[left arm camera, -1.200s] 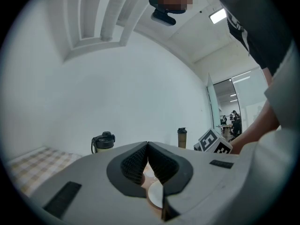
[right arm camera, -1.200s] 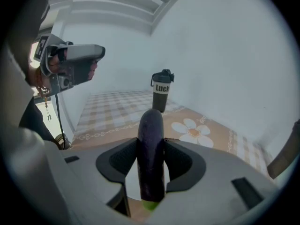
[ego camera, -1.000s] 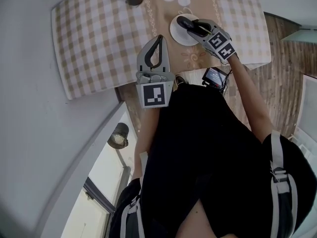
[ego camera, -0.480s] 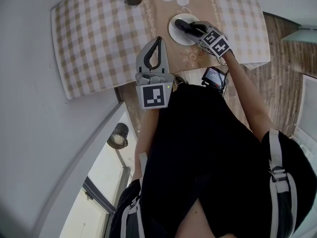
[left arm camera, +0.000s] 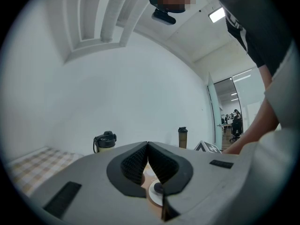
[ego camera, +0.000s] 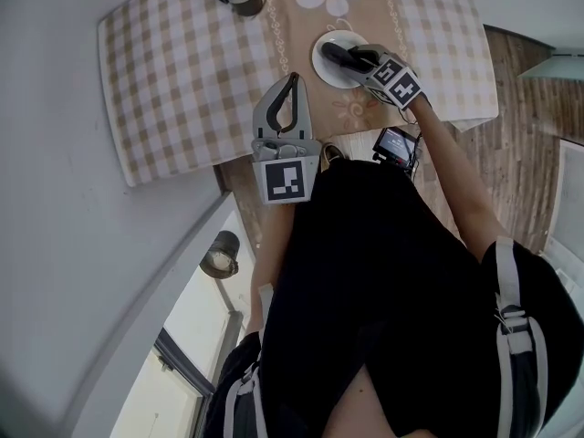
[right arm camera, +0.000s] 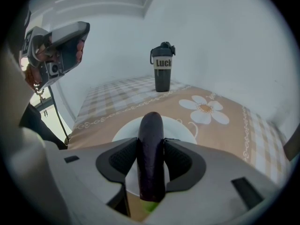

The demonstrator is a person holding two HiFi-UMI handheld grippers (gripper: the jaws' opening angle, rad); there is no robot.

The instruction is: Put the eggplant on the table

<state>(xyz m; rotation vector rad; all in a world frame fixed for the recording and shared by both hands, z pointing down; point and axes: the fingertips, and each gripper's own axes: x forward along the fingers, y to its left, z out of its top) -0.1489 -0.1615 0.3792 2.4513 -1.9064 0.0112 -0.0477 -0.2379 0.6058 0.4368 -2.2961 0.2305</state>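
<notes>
Idleness marks the left tool (left arm camera: 147, 146), which is held close in front of the person's body with its jaws pressed together on nothing. At one o'clock from it, the right tool (right arm camera: 150, 140) is clenched on the eggplant (right arm camera: 151, 168), pads against its dark sides and its tip angled down over the white plate (right arm camera: 187, 128) on the worktop (right arm camera: 225, 137). By my reading the grasp is made but the setting down and letting go are not yet done. The bottle (right arm camera: 162, 71) stands clear at twelve o'clock beyond.
</notes>
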